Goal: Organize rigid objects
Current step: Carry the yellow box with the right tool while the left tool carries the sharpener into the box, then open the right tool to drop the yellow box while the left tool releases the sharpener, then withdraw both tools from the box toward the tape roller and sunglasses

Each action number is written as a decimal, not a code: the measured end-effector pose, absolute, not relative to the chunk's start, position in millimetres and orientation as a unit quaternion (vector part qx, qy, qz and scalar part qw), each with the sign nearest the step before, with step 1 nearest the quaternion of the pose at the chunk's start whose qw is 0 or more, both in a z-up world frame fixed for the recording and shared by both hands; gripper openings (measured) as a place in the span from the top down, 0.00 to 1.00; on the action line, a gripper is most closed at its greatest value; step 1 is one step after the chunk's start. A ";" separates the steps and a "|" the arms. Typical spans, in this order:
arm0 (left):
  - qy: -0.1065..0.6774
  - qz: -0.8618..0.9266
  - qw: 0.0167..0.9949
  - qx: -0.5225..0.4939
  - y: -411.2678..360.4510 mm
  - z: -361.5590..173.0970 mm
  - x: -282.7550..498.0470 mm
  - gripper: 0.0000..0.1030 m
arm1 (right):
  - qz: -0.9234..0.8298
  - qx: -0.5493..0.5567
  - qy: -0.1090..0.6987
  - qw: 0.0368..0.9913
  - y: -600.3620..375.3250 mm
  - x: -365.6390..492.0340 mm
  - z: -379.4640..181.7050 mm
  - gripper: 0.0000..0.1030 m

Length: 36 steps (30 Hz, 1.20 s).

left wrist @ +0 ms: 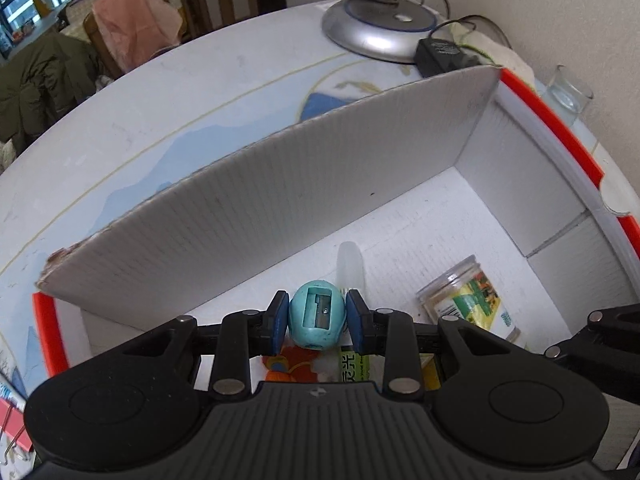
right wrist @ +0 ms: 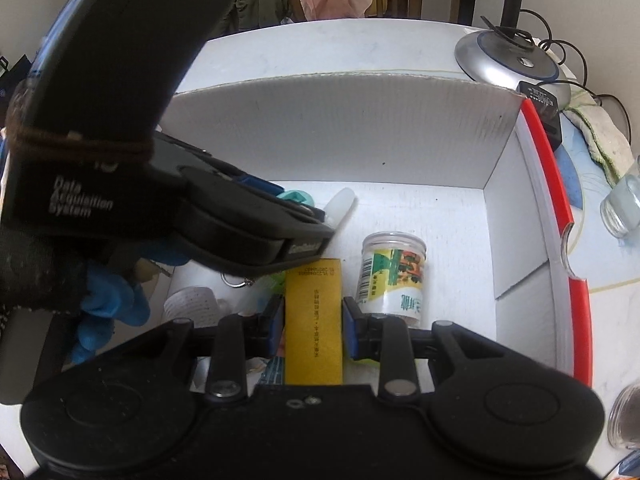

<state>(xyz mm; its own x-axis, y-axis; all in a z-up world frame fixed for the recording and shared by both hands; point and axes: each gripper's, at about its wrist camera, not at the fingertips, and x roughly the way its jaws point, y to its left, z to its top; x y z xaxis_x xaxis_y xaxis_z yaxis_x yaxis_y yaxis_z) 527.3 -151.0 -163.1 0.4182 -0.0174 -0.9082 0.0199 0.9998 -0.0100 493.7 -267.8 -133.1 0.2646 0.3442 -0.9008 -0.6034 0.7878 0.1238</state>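
Observation:
My left gripper (left wrist: 317, 322) is shut on a teal egg-shaped pencil sharpener (left wrist: 317, 320) and holds it over the open white cardboard box (left wrist: 256, 204). My right gripper (right wrist: 313, 322) is shut on a yellow rectangular box (right wrist: 314, 320), also inside the white box (right wrist: 340, 128). The left gripper's body (right wrist: 120, 184) fills the left of the right wrist view, with a bit of the teal sharpener (right wrist: 296, 197) showing. In the box lie a clear plastic jar with a printed label (right wrist: 392, 276), also seen in the left wrist view (left wrist: 468, 300), and a translucent white cap (right wrist: 340, 204).
A silver lamp base (left wrist: 376, 28) and a black power adapter (left wrist: 444, 56) stand behind the box. A drinking glass (right wrist: 624, 208) stands right of the box's red-edged flap (right wrist: 556, 216). A wooden chair with a pink cloth (left wrist: 136, 24) is beyond the table. More small items lie under the grippers.

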 end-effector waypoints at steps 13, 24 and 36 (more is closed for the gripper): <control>0.548 -0.013 0.836 -0.041 -145.3 -164.5 527.1 0.71 | 0.296 -0.102 0.528 0.789 -275.5 496.6 -130.6 0.66; 0.537 -0.009 0.840 -0.073 -139.5 -150.8 512.4 0.70 | 0.301 -0.085 0.525 0.792 -285.1 491.0 -119.9 0.56; 0.480 -0.022 0.873 -0.081 -137.8 -101.1 468.9 0.69 | 0.313 -0.078 0.498 0.805 -295.3 466.3 -86.1 0.46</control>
